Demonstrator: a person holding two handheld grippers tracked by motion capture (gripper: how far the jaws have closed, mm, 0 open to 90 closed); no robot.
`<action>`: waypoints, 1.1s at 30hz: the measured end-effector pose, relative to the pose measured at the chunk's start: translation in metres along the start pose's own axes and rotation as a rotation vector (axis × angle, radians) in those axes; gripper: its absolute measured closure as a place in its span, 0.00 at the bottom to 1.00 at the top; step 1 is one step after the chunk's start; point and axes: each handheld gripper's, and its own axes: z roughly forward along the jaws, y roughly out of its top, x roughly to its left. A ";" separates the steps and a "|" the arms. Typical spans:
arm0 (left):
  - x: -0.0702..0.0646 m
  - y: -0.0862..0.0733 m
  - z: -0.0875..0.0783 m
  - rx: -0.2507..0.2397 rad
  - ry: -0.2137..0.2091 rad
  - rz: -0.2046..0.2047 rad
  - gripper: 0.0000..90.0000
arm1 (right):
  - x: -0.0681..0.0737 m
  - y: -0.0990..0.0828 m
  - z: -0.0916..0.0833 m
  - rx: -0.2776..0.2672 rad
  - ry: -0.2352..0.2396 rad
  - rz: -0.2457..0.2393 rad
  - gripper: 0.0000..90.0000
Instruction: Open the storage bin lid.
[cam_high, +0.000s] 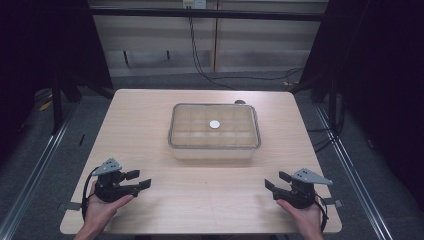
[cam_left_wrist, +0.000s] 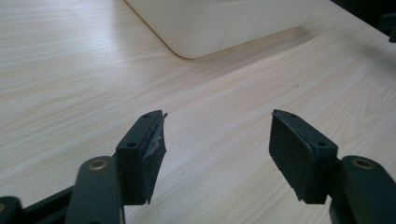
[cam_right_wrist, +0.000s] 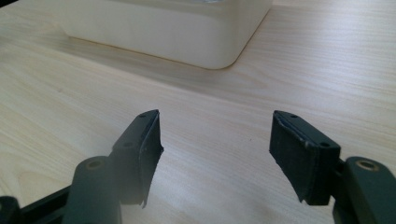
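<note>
A cream plastic box (cam_high: 215, 132) with a clear lid stands at the middle of the wooden table (cam_high: 150, 110). On the lid's centre sits a small white round disc (cam_high: 214, 124). My left gripper (cam_high: 138, 179) rests near the front left of the table, held by a hand, open with nothing between its jaws. At the front right, my right gripper (cam_high: 276, 181) is open and empty too. In the left gripper view the box (cam_left_wrist: 219, 23) lies ahead of my left gripper (cam_left_wrist: 217, 154). From the right gripper view, the box corner (cam_right_wrist: 177, 28) is beyond my right gripper (cam_right_wrist: 215, 156).
A small dark object (cam_high: 240, 102) peeks out behind the box. Cables (cam_high: 200, 60) run across the floor beyond the table's far edge. Metal rails (cam_high: 40, 160) flank the table on both sides. Bare wood lies between the grippers and the box.
</note>
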 end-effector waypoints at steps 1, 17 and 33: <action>0.000 0.000 0.000 0.000 0.000 0.000 0.37 | 0.000 0.000 0.000 0.000 0.000 0.000 0.38; 0.000 0.004 0.005 0.018 -0.035 0.027 0.34 | 0.011 0.017 -0.007 0.037 0.088 0.001 0.44; -0.008 0.018 0.016 0.037 -0.026 0.055 0.37 | 0.006 0.052 0.009 0.056 0.149 0.000 0.31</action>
